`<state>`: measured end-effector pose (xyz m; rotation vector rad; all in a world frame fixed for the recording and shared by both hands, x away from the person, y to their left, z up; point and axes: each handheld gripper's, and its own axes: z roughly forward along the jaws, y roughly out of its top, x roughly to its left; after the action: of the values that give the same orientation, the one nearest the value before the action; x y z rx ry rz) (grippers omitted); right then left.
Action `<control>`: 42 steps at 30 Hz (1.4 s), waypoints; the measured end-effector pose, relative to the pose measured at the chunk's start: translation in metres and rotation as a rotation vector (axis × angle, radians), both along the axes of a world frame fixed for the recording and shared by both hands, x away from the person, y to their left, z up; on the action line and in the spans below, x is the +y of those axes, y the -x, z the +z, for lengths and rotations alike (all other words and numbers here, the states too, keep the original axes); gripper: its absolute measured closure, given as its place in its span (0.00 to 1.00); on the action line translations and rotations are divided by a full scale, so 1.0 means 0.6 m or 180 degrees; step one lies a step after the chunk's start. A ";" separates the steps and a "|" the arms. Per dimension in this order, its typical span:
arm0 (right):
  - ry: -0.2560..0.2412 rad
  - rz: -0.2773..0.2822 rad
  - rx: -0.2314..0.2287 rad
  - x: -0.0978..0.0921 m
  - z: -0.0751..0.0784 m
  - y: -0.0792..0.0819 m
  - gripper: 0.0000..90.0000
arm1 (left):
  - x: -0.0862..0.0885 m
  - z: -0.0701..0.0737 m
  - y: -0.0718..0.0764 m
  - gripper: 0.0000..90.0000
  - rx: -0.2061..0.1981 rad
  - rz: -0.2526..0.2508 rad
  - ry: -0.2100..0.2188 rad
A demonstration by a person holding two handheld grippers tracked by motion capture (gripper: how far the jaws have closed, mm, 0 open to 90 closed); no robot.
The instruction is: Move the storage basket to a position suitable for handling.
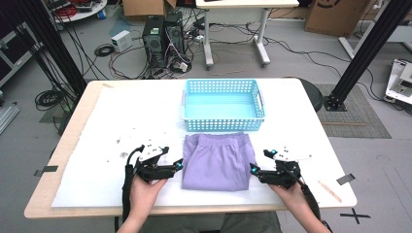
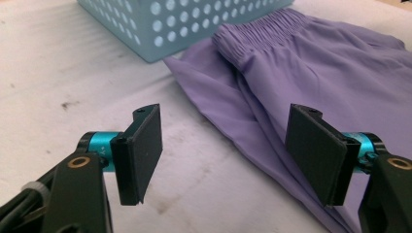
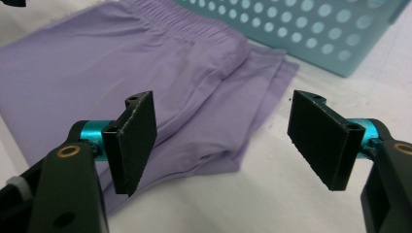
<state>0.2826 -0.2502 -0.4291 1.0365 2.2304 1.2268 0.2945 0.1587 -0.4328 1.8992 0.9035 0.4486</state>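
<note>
We have the purple shorts (image 1: pixel 216 161) lying folded flat on the white sheet (image 1: pixel 121 121) that covers the table (image 1: pixel 73 126), their elastic waistband toward the blue basket (image 1: pixel 223 104) and just in front of its near wall. The basket stands empty behind them, open side up, which suggests that it is where the folded garment is meant to go. Our left gripper (image 1: pixel 179 166) sits just beside the shorts' left edge, and our right gripper (image 1: pixel 253 170) just beside the right edge, each low over the sheet and aimed inward at the cloth. Both have their jaws spread wide with nothing between them: in the left gripper view the gap frames the left hem of the shorts (image 2: pixel 291 73) and bare sheet, and in the right gripper view the gap frames the near corner of the shorts (image 3: pixel 145 63), where the folded layers lie stacked. Holding one gripper at each side makes sense to us (a soft garment sags and unfolds if lifted from a single point), so we judge that the step in hand is a two-sided pinch of the edges. For that, each lower jaw must slide under all the layers; catching only the top layer could open the fold. The sheet shows a few dark smudges (image 1: pixel 121 148) left of the work, apart from the cloth.
</note>
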 end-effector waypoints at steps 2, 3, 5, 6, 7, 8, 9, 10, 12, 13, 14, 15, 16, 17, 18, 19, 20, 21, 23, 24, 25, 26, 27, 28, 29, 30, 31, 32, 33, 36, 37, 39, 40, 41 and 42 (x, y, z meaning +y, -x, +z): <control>0.0008 -0.0008 0.0053 0.011 -0.002 0.003 0.29 | -0.006 -0.001 0.004 0.33 0.0034 -0.0030 0.0006; -0.0008 0.0003 0.0085 0.017 -0.003 0.005 0.29 | -0.009 -0.001 0.006 0.33 0.0049 -0.0046 0.0003; 0.0010 0.0018 0.0091 0.029 -0.003 0.008 0.30 | -0.020 -0.003 0.007 0.33 0.0060 -0.0059 -0.0015; 0.0035 0.0007 0.0082 0.034 -0.004 0.009 0.30 | -0.026 -0.005 0.007 0.33 0.0095 -0.0061 -0.0014; 0.0067 0.0005 0.0083 0.039 -0.005 0.008 0.30 | -0.030 -0.007 0.006 0.33 0.0134 -0.0077 -0.0037; 0.0084 -0.0015 0.0112 0.043 -0.007 0.007 0.30 | -0.036 -0.009 0.005 0.34 0.0162 -0.0069 -0.0054; 0.0098 -0.0018 0.0146 0.047 -0.009 0.005 0.30 | -0.041 -0.012 0.003 0.34 0.0192 -0.0070 -0.0094; 0.0149 -0.0037 0.0170 0.049 -0.011 0.004 0.30 | -0.045 -0.014 0.002 0.34 0.0228 -0.0068 -0.0132; 0.0260 -0.0094 0.0212 0.052 -0.016 0.001 0.30 | -0.049 -0.017 0.001 0.35 0.0279 -0.0048 -0.0219; 0.0305 -0.0127 0.0229 0.052 -0.019 -0.001 0.30 | -0.050 -0.019 0.000 0.35 0.0306 -0.0012 -0.0260; 0.0353 -0.0181 0.0272 0.053 -0.023 -0.002 0.30 | -0.050 -0.020 -0.001 0.35 0.0337 0.0027 -0.0301; 0.0404 -0.0223 0.0320 0.053 -0.025 -0.004 0.30 | -0.050 -0.022 -0.002 0.35 0.0359 0.0043 -0.0320; 0.0436 -0.0234 0.0365 0.053 -0.027 -0.005 0.30 | -0.049 -0.024 -0.005 0.35 0.0438 0.0043 -0.0335; 0.0458 -0.0256 0.0420 0.054 -0.027 -0.007 0.30 | -0.049 -0.026 -0.008 0.35 0.0501 0.0053 -0.0357; 0.0473 -0.0264 0.0437 0.054 -0.027 -0.008 0.30 | -0.049 -0.027 -0.009 0.35 0.0547 0.0066 -0.0367; 0.0485 -0.0258 0.0497 0.055 -0.028 -0.011 0.30 | -0.049 -0.026 -0.010 0.35 0.0552 0.0068 -0.0372; 0.0507 -0.0229 0.0571 0.055 -0.030 -0.015 0.32 | -0.049 -0.026 -0.010 0.37 0.0566 0.0072 -0.0355; 0.0498 -0.0202 0.0621 0.056 -0.031 -0.019 0.32 | -0.049 -0.026 -0.010 0.38 0.0572 0.0074 -0.0346; 0.0470 -0.0193 0.0638 0.056 -0.030 -0.017 0.37 | -0.050 -0.026 -0.010 0.40 0.0561 0.0089 -0.0351; 0.0463 -0.0198 0.0637 0.056 -0.030 -0.017 0.40 | -0.050 -0.026 -0.010 0.42 0.0579 0.0083 -0.0330; 0.0469 -0.0189 0.0628 0.055 -0.030 -0.017 0.44 | -0.051 -0.026 -0.010 0.45 0.0596 0.0089 -0.0266; 0.0447 -0.0187 0.0634 0.054 -0.030 -0.016 0.47 | -0.052 -0.026 -0.010 0.50 0.0603 0.0073 -0.0257; 0.0444 -0.0178 0.0628 0.053 -0.029 -0.016 0.52 | -0.054 -0.026 -0.009 0.53 0.0595 0.0067 -0.0251; 0.0430 -0.0169 0.0623 0.053 -0.029 -0.016 0.56 | -0.059 -0.027 -0.008 0.56 0.0568 0.0062 -0.0298; 0.0417 -0.0152 0.0618 0.053 -0.029 -0.015 0.60 | -0.061 -0.026 -0.007 0.58 0.0547 0.0056 -0.0323; 0.0397 -0.0110 0.0607 0.052 -0.029 -0.015 0.66 | -0.063 -0.027 -0.007 0.61 0.0551 0.0055 -0.0321; 0.0375 -0.0076 0.0615 0.052 -0.030 -0.015 0.71 | -0.064 -0.027 -0.008 0.63 0.0552 0.0067 -0.0313; 0.0357 -0.0073 0.0633 0.053 -0.029 -0.014 0.75 | -0.065 -0.027 -0.009 0.65 0.0543 0.0073 -0.0297; 0.0370 -0.0034 0.0611 0.052 -0.030 -0.014 0.79 | -0.064 -0.027 -0.009 0.69 0.0561 0.0042 -0.0278; 0.0325 0.0045 0.0626 0.053 -0.030 -0.014 0.88 | -0.071 -0.028 -0.012 0.83 0.0590 -0.0047 -0.0229; 0.0327 0.0059 0.0625 0.053 -0.030 -0.014 0.89 | -0.075 -0.028 -0.013 0.88 0.0597 -0.0076 -0.0209; 0.0319 0.0089 0.0632 0.052 -0.030 -0.014 0.90 | -0.083 -0.028 -0.015 0.91 0.0580 -0.0103 -0.0230; 0.0318 0.0088 0.0630 0.051 -0.030 -0.014 0.91 | -0.087 -0.028 -0.016 0.92 0.0573 -0.0111 -0.0232; 0.0313 0.0090 0.0636 0.050 -0.030 -0.013 0.91 | -0.089 -0.028 -0.017 0.93 0.0576 -0.0129 -0.0237; 0.0319 0.0089 0.0638 0.050 -0.029 -0.012 0.92 | -0.091 -0.028 -0.018 0.93 0.0572 -0.0130 -0.0222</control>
<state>0.2900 -0.2204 -0.4467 1.1366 2.4375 1.0503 0.3053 0.1042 -0.4499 2.0425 0.9746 0.2913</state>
